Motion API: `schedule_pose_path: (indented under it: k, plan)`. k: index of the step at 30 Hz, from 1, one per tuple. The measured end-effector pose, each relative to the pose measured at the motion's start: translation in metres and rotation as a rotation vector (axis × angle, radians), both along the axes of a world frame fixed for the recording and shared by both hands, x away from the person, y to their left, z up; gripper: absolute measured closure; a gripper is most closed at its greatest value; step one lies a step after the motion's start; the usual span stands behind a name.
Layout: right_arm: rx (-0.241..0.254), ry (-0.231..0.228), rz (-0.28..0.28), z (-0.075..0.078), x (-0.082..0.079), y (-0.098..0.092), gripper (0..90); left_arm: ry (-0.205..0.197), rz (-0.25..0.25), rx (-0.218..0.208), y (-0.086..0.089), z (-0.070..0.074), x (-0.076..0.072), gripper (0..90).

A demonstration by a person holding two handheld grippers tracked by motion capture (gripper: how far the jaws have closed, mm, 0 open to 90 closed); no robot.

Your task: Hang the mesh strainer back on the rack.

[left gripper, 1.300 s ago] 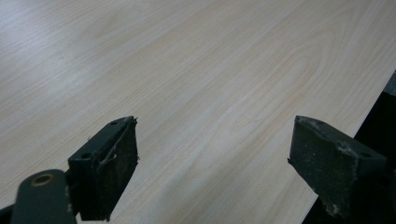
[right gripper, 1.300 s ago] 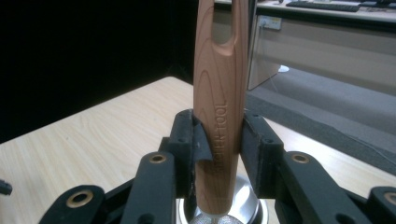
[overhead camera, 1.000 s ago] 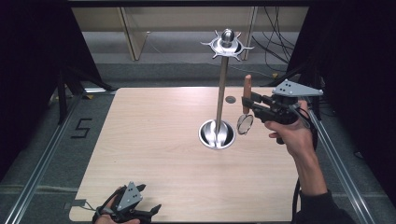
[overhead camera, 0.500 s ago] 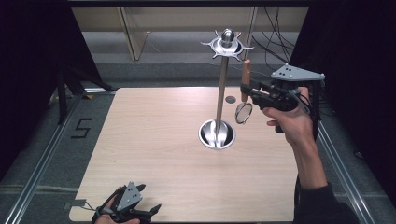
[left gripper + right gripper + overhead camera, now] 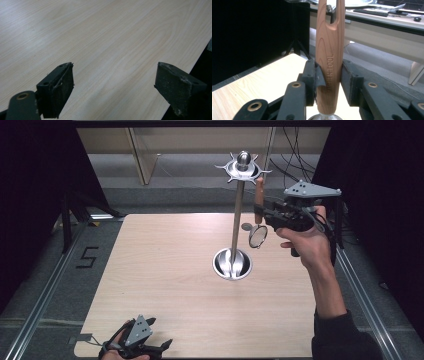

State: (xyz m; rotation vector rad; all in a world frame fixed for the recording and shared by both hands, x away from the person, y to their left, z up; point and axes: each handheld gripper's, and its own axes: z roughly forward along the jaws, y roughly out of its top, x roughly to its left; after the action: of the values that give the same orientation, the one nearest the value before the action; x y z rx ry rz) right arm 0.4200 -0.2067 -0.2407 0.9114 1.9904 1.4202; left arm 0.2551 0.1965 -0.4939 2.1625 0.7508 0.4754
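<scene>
Right gripper view: wooden handle (image 5: 329, 62) clamped upright between the jaws.

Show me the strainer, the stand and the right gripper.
strainer (image 5: 258, 236), high view, on its round mesh head.
stand (image 5: 237, 220), high view, on the upright metal pole.
right gripper (image 5: 328, 82), right gripper view, midway between its fingertips, which clamp the strainer's wooden handle.
</scene>
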Motion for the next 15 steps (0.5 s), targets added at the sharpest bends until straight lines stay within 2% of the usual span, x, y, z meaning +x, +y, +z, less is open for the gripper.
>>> schedule_pose_path:
  k: [3,5,8,9,11,12,13,15]
  plan:
    - [-0.001,-0.002,-0.002,-0.0003,0.0012,0.0011,68.2,0.004,0.019,-0.01,-0.0009,-0.001,-0.0009,14.8]
    - [-0.006,0.003,-0.006,-0.0011,0.0015,0.0024,68.2,-0.002,0.005,-0.002,-0.0002,-0.0003,-0.0002,14.8]
    - [-0.012,0.001,-0.007,-0.0012,0.0036,0.0038,68.2,0.0,0.017,-0.006,-0.0007,-0.001,-0.0006,14.8]
    - [0.004,0.024,-0.014,-0.0016,0.0037,0.0054,68.2,-0.001,0.017,-0.007,-0.0007,-0.001,-0.0006,14.8]
    - [-0.011,0.004,-0.009,-0.0024,0.0067,0.0057,68.2,-0.001,0.007,-0.008,-0.0005,-0.0005,-0.0006,14.8]
    - [-0.006,0.023,-0.017,-0.0025,0.0062,0.0068,68.2,-0.001,0.007,-0.007,-0.0004,-0.0006,-0.0006,14.8]
    - [-0.01,0.012,-0.009,-0.003,0.0081,0.0073,68.2,0.005,0.017,-0.008,-0.0006,-0.0009,-0.0011,14.8]
    - [-0.004,0.021,-0.015,-0.003,0.0086,0.0078,68.2,-0.003,0.002,-0.001,0.0001,-0.0001,-0.0001,14.8]
